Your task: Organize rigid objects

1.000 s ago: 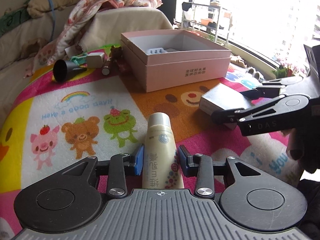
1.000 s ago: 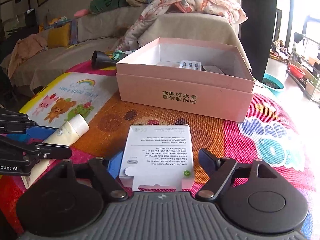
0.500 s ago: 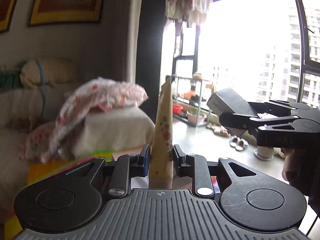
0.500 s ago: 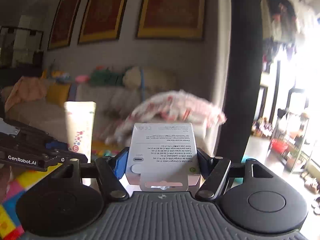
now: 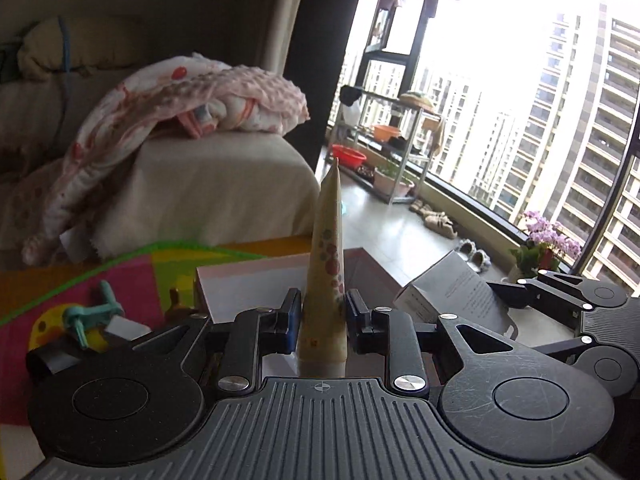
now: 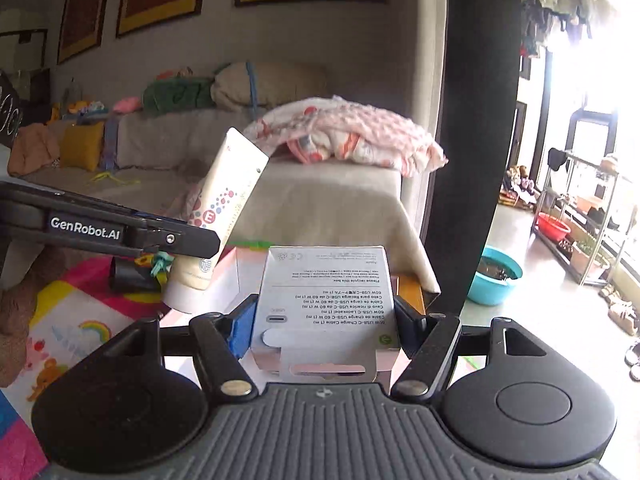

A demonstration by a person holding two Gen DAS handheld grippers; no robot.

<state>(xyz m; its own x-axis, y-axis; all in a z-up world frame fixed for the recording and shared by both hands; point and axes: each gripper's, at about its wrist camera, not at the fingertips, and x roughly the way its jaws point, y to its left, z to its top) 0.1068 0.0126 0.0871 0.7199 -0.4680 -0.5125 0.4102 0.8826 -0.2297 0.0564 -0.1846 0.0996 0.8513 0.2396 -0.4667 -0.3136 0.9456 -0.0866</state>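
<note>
Left hand-held gripper (image 5: 322, 322): clamped on the cream tube (image 5: 326, 280), which is gripped near its capped end between the blue pads; the flat crimped end is pointed up and away.
Cream tube, from the right wrist view (image 6: 216, 220): held in the air, tilted, cap end lowest, above the near left corner of the pink box.
Right hand-held gripper (image 6: 326, 322): clamped on the white cable box (image 6: 326, 300), held flat between both pads, with its printed face turned to the camera and the print upside down.
White cable box, from the left wrist view (image 5: 452, 300): seen in the air at right, carried by the right hand-held gripper (image 5: 504, 300).
Pink box (image 5: 248, 284): open, resting on the colourful cartoon mat (image 5: 132, 276); seen just beyond and below both held things.
Teal clip (image 5: 90, 314): lying on the mat, left of the pink box.
Background: a sofa (image 6: 320, 200) covered by a pink blanket (image 6: 348, 136).
</note>
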